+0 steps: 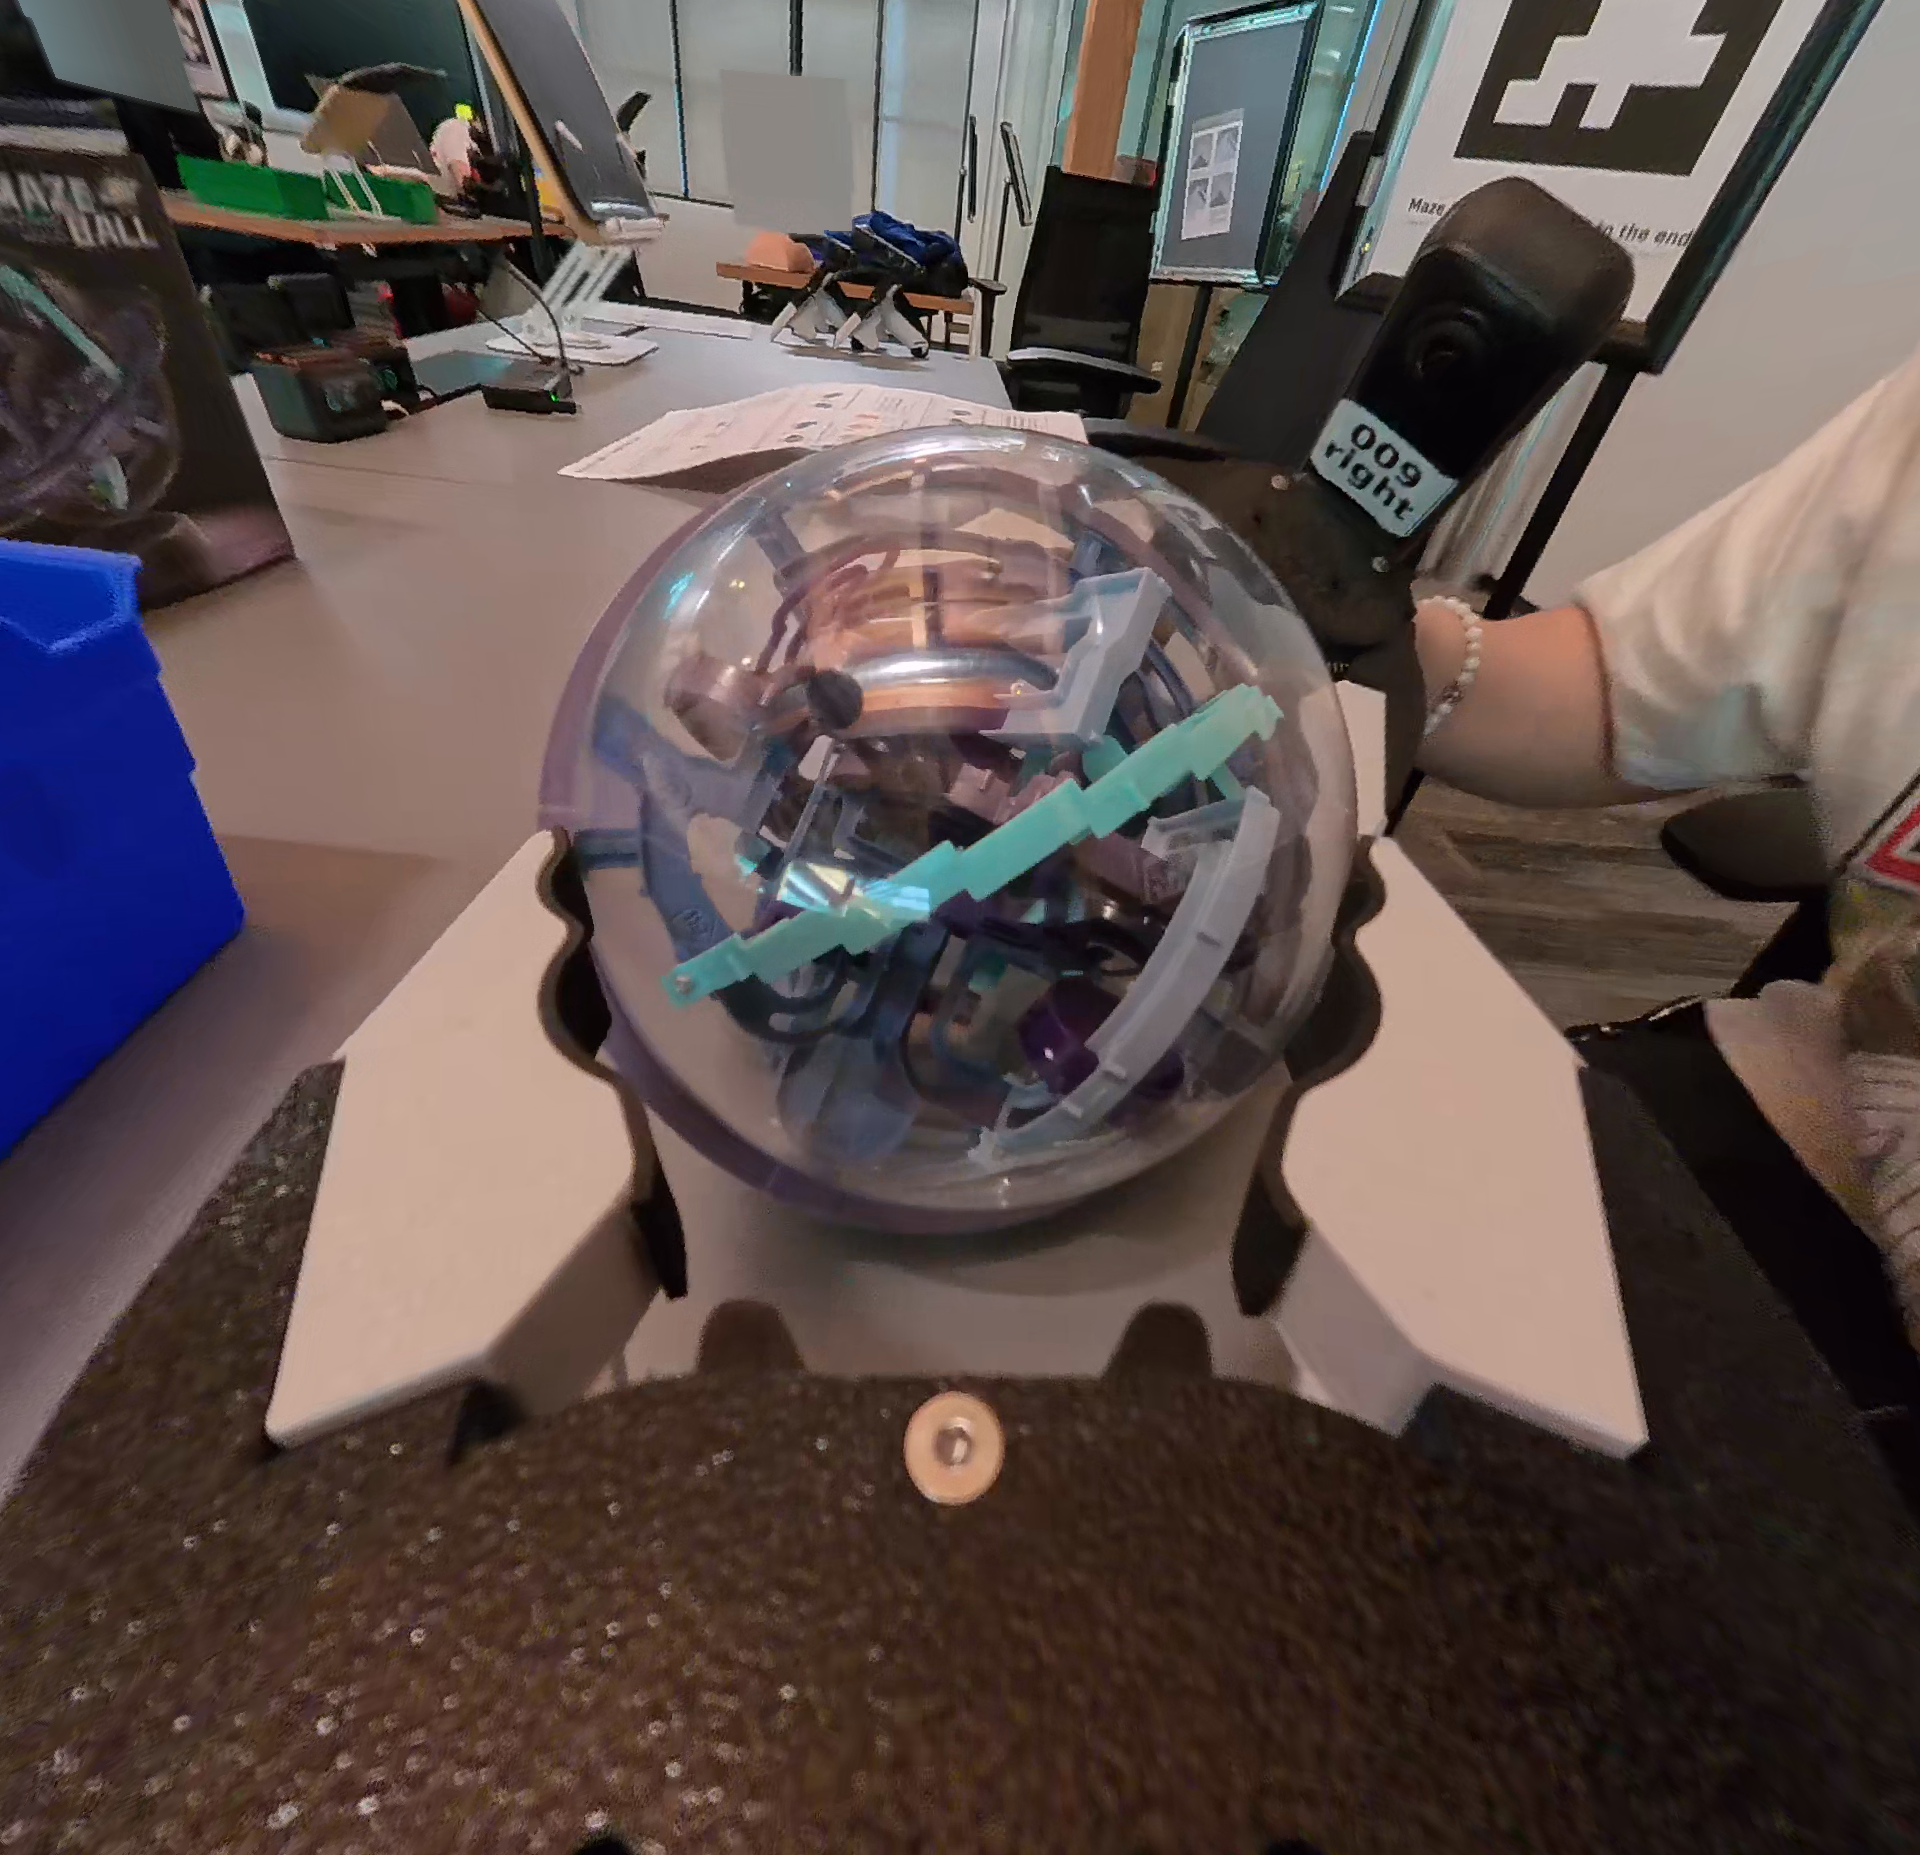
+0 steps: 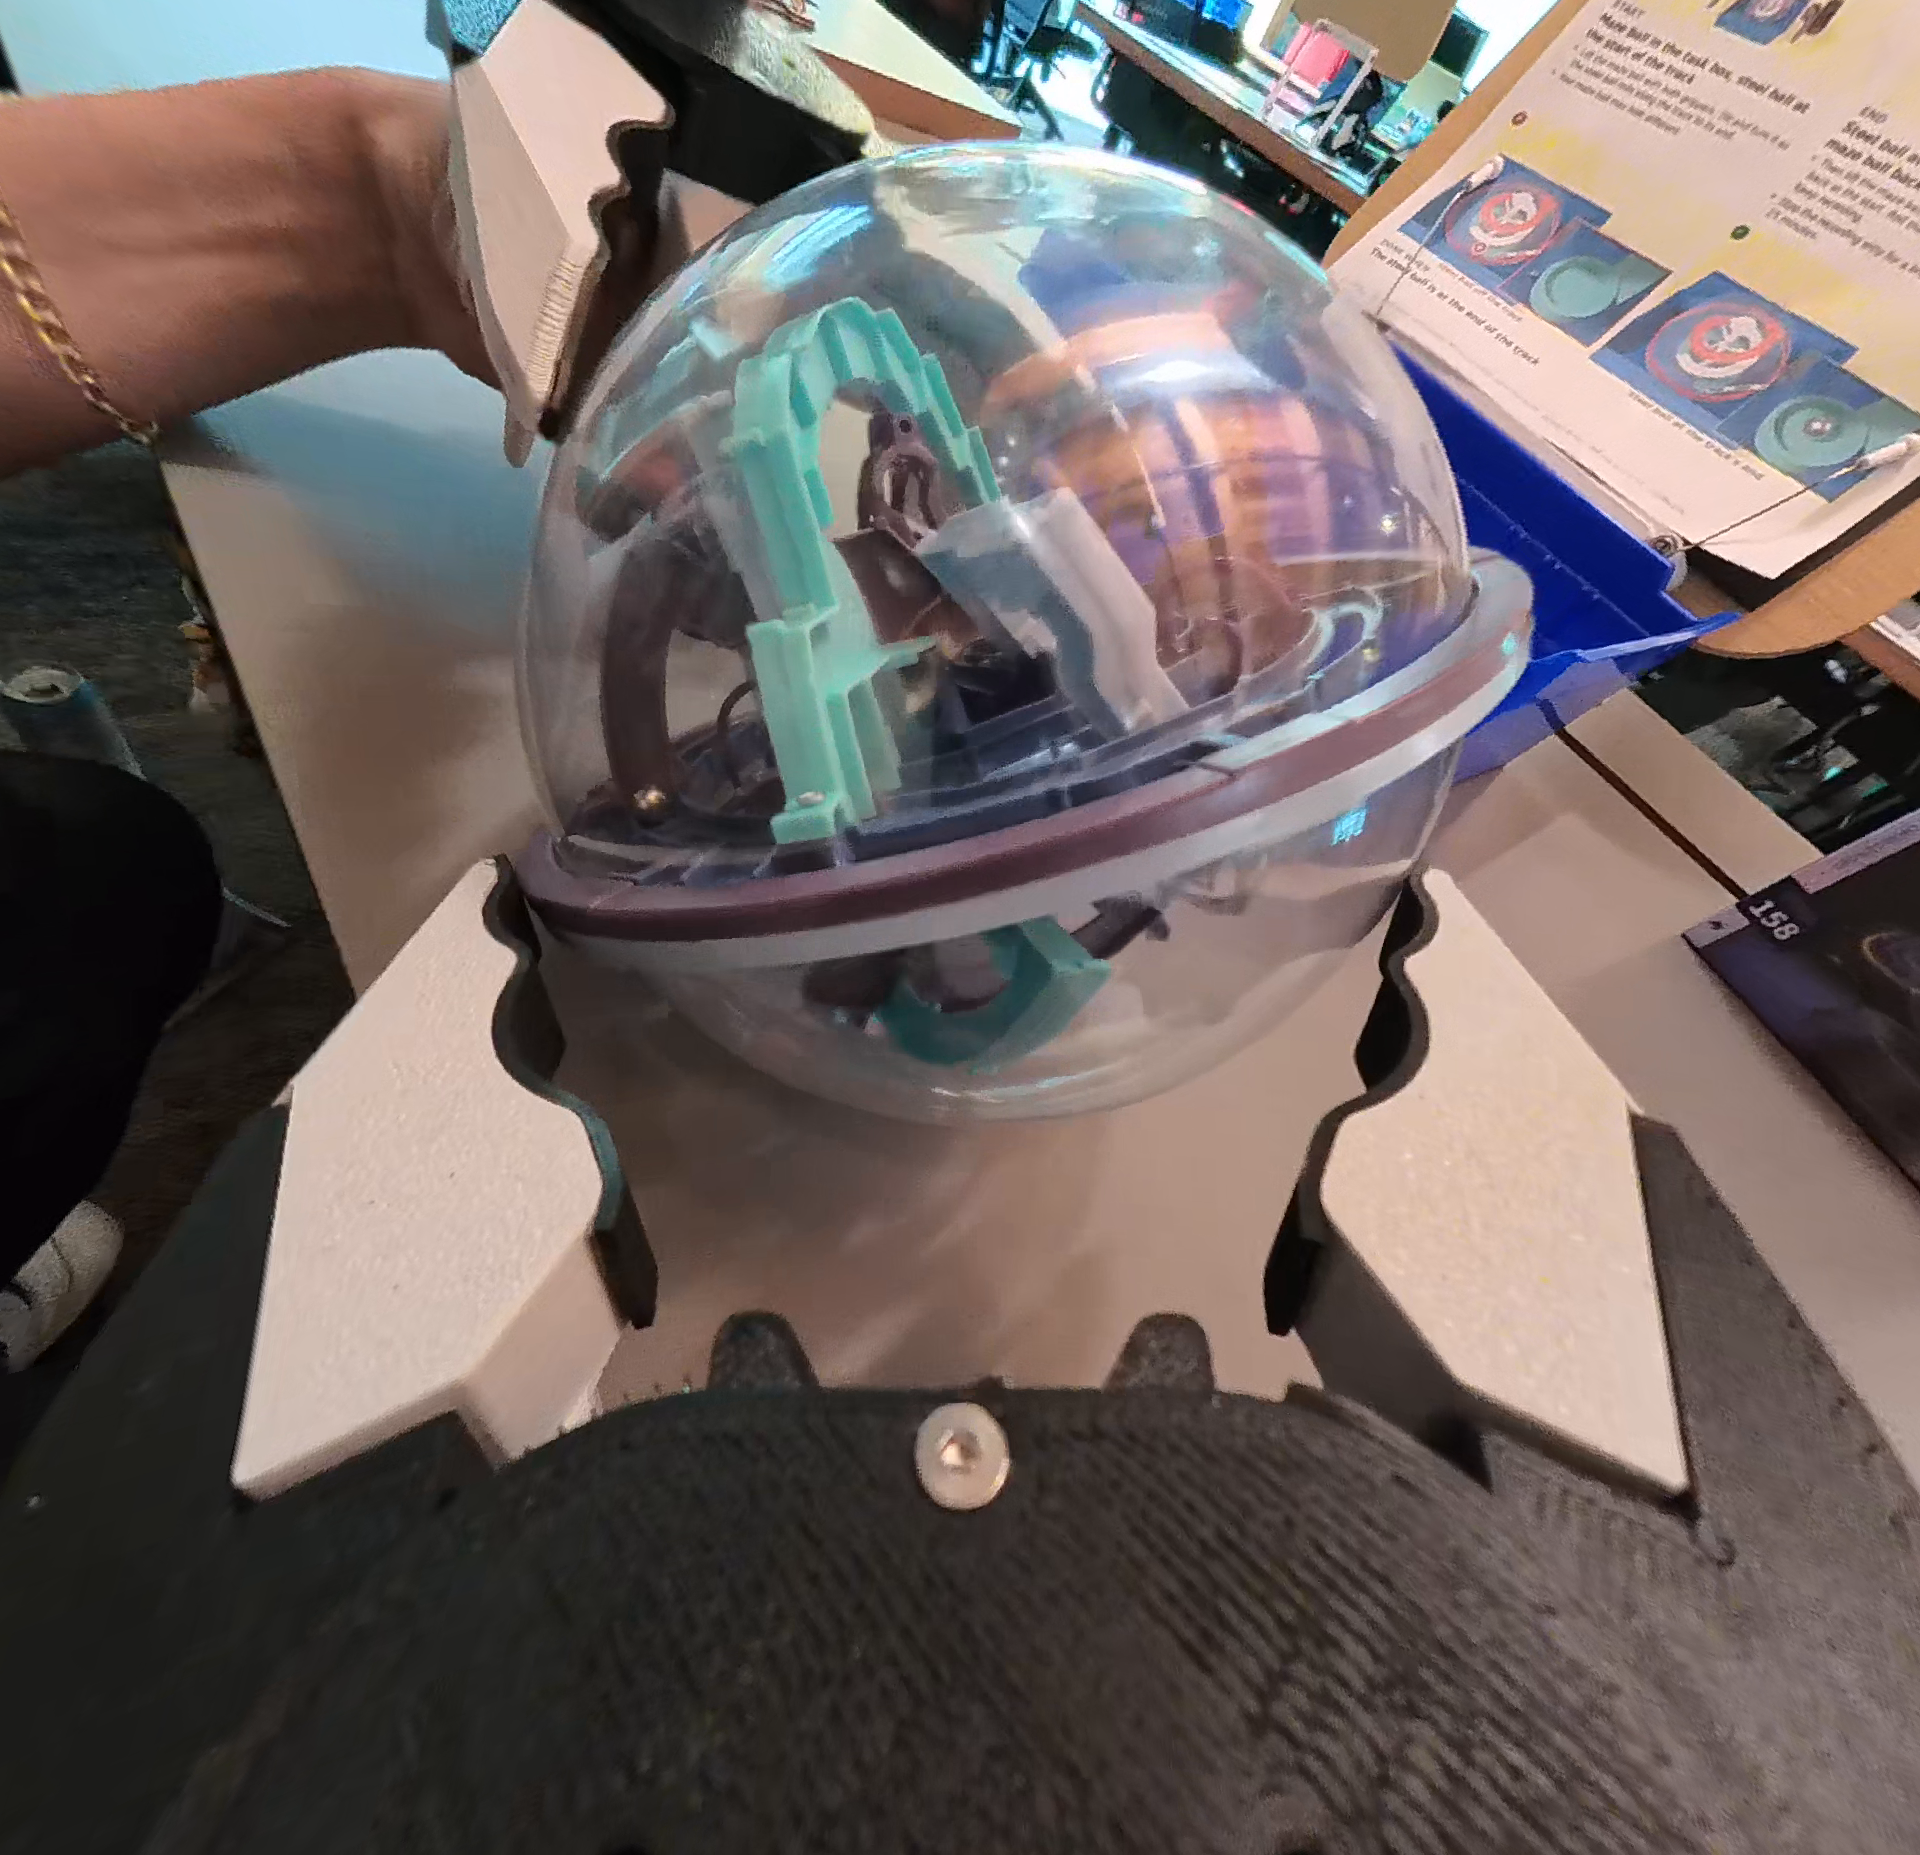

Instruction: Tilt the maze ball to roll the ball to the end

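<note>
In the left wrist view, a blue bin (image 1: pixel 94 829) stands at the left edge on the grey table (image 1: pixel 416 579), with a dark printed box (image 1: pixel 114 371) behind it. At the centre, the maze ball (image 1: pixel 945 829), a clear sphere filled with teal, grey and purple tracks, sits between the two white fingers (image 1: pixel 457 1130) of the left claw (image 1: pixel 951 984), which is clenched on the maze ball from both sides. Behind the sphere lies a printed sheet (image 1: pixel 831 434). To the right, the right claw's black body shows past the sphere, held by a person's arm (image 1: pixel 1538 693) wearing a bead bracelet.

In the right wrist view, a hand (image 2: pixel 239 247) with a chain bracelet holds the left claw, one of its fingers touching the sphere's upper left. The maze ball (image 2: pixel 997 610) fills the centre, its purple seam tilted, gripped between the fingers of the right claw (image 2: pixel 961 984). A small steel ball (image 2: pixel 652 795) rests low on the left inside. The blue bin (image 2: pixel 1558 579) and an instruction board (image 2: pixel 1662 247) stand to the right.
</note>
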A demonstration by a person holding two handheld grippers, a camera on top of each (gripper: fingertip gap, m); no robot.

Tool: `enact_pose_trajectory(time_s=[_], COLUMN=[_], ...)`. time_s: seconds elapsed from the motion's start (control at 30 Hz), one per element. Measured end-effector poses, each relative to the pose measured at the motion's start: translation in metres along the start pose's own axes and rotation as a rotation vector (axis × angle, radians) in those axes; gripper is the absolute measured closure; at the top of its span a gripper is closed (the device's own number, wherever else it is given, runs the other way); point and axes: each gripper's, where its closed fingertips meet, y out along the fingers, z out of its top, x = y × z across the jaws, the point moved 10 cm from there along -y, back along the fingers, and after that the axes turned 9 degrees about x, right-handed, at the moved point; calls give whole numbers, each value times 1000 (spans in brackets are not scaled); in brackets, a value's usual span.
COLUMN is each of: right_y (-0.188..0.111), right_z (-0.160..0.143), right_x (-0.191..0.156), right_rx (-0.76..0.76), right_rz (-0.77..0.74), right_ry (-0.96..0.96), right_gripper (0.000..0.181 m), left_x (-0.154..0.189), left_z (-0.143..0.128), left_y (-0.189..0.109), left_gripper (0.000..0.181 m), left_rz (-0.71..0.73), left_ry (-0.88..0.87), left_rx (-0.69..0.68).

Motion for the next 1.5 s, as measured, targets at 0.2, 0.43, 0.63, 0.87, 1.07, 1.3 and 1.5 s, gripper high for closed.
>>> enact_pose_trajectory(time_s=[0.2,0.43,0.63,0.87,1.07,1.3,1.5], right_y=[5,6,7,-5,-15,-20,-13], right_z=[-1,5,8,5,12,20,18], right_x=[4,-4,-12,-24,-26,-15,-6], right_rx=[33,-26,-96,-121,-98,12,-42], right_rz=[-4,19,17,-11,65,150,64], right_ry=[66,35,-56,-135,-116,-56,16], right_gripper=[25,25,27,35,37,25,28], left_x=[-10,4,13,38,47,37,17], left_z=[4,1,2,3,0,0,4], left_y=[0,-9,-14,-13,-14,-5,3], left_gripper=[45,45,45,45,45,45,44], left_rz=[-18,14,22,71,66,30,-4], left_ry=[-72,-46,-14,61,52,36,-34], left_rx=[-39,-9,-33,-50,-48,-77,-94])
